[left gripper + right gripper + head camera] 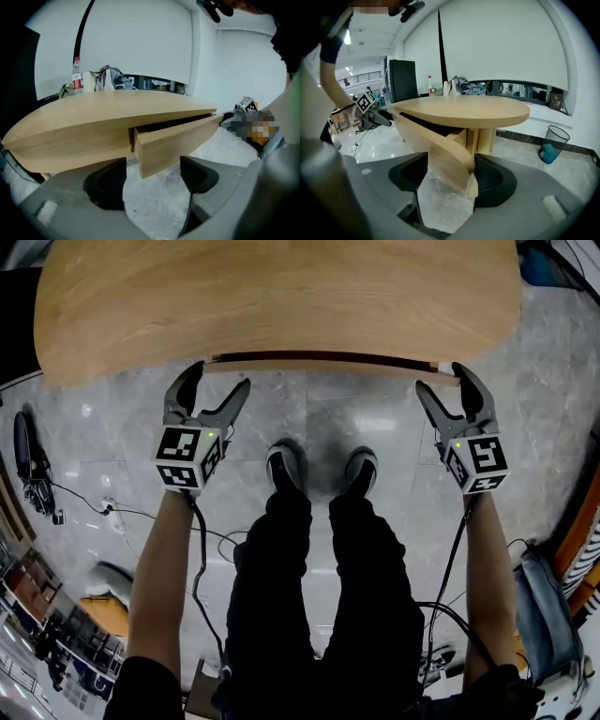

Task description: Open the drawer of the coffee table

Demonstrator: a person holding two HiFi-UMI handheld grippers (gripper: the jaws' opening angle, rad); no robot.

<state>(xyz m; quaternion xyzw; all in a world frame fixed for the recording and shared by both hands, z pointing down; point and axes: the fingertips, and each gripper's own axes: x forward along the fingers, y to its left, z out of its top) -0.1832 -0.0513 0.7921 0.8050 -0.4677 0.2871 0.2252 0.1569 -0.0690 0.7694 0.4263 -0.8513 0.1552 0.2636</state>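
Drawer [323,363] ajar, upper centre.
Stiff, probably light wood; hold its 2 ends. Left gripper [153,180] and right gripper [450,180] gape, gripping nothing.

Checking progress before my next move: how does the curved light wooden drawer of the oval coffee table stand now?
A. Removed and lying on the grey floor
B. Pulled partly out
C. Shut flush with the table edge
B: in the left gripper view the curved light wooden drawer front juts out from the oval light wooden coffee table, with a dark gap open behind it.
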